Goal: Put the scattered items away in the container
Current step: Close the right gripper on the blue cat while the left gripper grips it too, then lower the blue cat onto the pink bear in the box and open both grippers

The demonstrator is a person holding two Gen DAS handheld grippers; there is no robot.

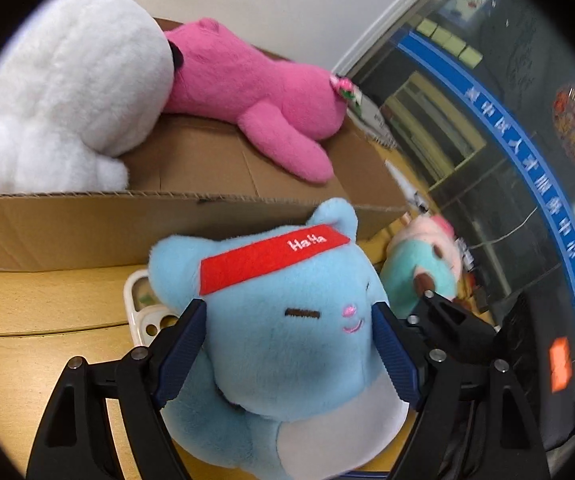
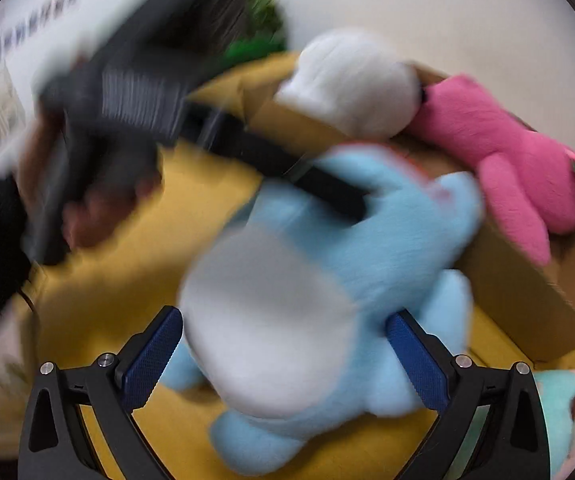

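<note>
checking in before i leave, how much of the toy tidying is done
Done: the fluffy white plush toy and pink plush toy lie in the cardboard box. In hand: both grippers flank the light blue plush cat with red headband. Left: that cat, a pink-and-teal plush toy and a white phone case.
</note>
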